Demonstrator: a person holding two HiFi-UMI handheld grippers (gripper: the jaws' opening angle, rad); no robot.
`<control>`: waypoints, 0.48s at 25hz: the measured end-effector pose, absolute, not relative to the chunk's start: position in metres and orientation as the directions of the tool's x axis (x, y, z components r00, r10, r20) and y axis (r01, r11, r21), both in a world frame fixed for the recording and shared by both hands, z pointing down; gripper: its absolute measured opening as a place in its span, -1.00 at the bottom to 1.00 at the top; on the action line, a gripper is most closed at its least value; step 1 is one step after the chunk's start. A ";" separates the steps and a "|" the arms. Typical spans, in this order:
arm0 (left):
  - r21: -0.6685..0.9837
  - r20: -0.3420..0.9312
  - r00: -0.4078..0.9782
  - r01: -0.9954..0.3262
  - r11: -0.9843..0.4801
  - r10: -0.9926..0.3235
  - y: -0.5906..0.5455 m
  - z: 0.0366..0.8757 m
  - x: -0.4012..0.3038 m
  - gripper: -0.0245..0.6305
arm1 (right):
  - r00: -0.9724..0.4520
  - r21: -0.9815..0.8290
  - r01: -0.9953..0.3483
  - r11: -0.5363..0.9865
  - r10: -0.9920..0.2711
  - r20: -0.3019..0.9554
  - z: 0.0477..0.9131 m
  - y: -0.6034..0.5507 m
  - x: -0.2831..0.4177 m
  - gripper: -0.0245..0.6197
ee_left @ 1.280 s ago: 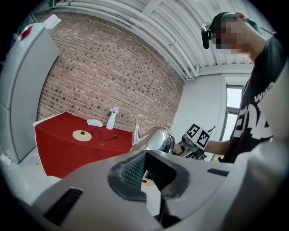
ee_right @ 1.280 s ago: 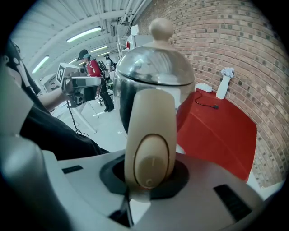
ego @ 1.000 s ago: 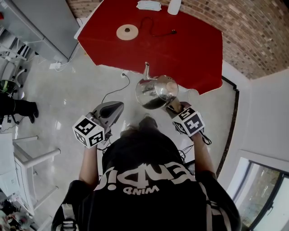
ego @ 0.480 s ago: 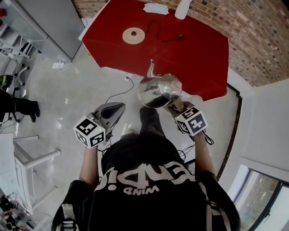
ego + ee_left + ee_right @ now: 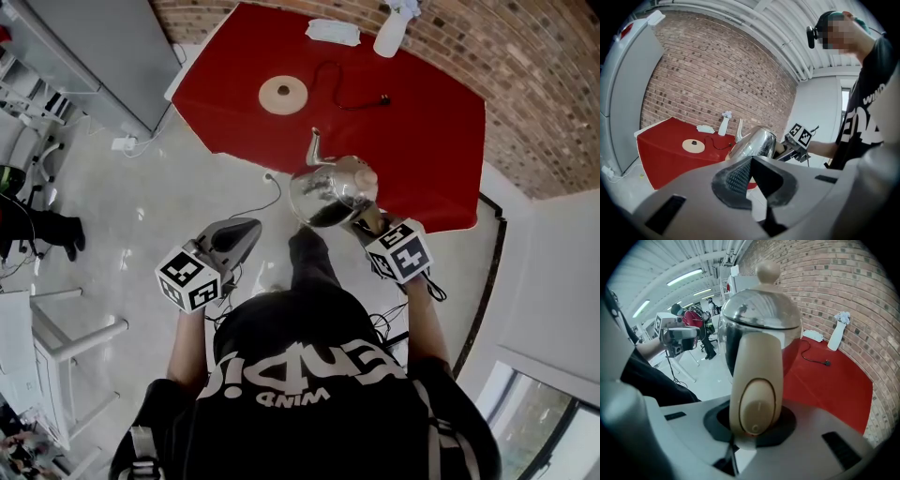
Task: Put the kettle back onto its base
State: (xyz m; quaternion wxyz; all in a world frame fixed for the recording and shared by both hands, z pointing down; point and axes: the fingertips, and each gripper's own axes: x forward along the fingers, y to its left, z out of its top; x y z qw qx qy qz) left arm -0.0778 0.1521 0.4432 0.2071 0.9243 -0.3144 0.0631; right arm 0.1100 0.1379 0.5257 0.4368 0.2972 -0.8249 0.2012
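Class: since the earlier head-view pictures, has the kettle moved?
Yes. The kettle has come nearer the round base on the red table.

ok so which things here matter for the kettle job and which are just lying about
Job: kettle, held by the right gripper; round base on the red table.
Lying about: white vase, white cloth at the table's far edge.

The mirror-bright silver metal kettle has a cream plastic handle. The flat round beige base and a thin black cord lie on the bright red cloth surface. The rough brick wall is red-brown with pale mortar lines. A white marker cube bears black squares.
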 end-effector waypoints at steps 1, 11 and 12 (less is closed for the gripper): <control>0.344 0.247 0.795 -0.607 -0.717 -0.555 0.144 0.443 -0.077 -0.90 | -0.443 -0.073 -0.664 0.744 -0.313 0.840 0.526 0.130 0.110 -0.72; 0.353 0.256 0.793 -0.609 -0.711 -0.552 0.067 0.442 -0.079 -0.90 | -0.449 -0.083 -0.643 0.761 -0.288 0.846 0.521 0.058 0.111 -0.72; 0.353 0.256 0.791 -0.611 -0.708 -0.555 0.059 0.440 -0.079 -0.90 | -0.450 -0.084 -0.642 0.762 -0.285 0.846 0.521 0.051 0.112 -0.72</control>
